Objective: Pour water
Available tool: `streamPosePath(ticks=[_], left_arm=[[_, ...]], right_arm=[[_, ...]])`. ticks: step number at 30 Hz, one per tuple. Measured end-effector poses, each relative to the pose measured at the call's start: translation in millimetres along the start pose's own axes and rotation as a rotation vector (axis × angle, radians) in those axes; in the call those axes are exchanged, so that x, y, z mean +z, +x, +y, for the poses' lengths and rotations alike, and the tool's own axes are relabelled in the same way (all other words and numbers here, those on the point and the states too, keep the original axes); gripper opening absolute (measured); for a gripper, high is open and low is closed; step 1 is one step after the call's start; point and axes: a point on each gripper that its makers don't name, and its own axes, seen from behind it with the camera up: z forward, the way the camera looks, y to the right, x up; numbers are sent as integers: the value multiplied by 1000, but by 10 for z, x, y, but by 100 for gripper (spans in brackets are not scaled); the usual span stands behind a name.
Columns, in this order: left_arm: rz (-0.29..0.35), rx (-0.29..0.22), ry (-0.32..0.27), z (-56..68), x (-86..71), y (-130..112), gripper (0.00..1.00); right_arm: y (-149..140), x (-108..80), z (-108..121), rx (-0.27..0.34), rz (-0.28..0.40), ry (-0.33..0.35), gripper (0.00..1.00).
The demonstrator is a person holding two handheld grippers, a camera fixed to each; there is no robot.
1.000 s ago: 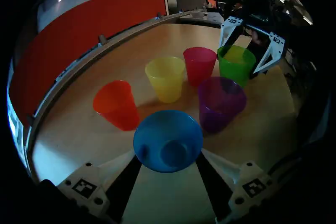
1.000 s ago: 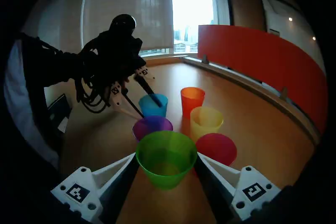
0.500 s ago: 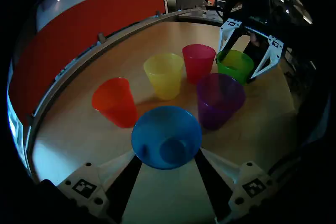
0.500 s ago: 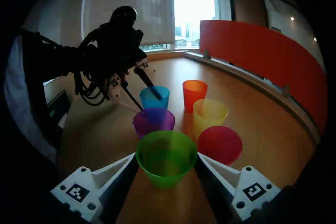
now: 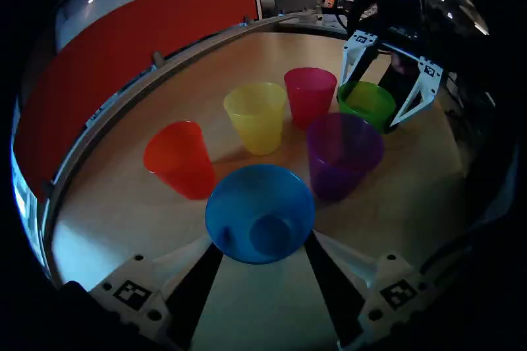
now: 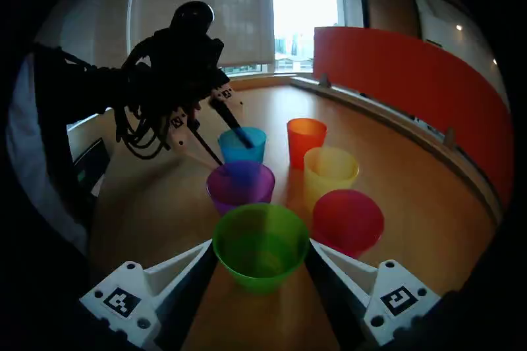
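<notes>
The green cup (image 6: 261, 260) and the blue cup (image 5: 260, 209) are thin-walled, translucent plastic tumblers. In my judgement they are light, somewhat springy under pressure and smooth enough to slip. They are best taken across the mid-wall on two opposite sides, below the rim, with moderate force so the wall does not buckle. Any water inside would shift the weight as a cup tips. A darker patch sits at the bottom of the green cup and may be water, but the view is too dim to confirm.

The green cup sits between the fingers of the right gripper (image 6: 261, 244), which press against its two sides at a wide setting. The blue cup is clamped the same way by the left gripper (image 5: 261, 240), mouth up.

Between the two held cups stand the purple cup (image 5: 342, 153), yellow cup (image 5: 257, 117), orange cup (image 5: 178, 163) and pink cup (image 5: 309, 95), grouped closely on the wooden table (image 5: 421, 173). The purple cup is nearest to both held cups.
</notes>
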Motion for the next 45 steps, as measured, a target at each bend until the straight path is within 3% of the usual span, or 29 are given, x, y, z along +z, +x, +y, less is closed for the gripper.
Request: streamPosePath(ticks=[24, 34, 45], left_arm=[[-15, 3, -6, 30, 8, -39, 83], [-25, -3, -9, 44, 4, -63, 84], [-40, -12, -3, 30, -60, -135, 84]], right_arm=[[-71, -16, -13, 15, -8, -7, 92], [-88, -23, -38, 28, -10, -12, 97], [-170, -147, -15, 45, -13, -44, 99]])
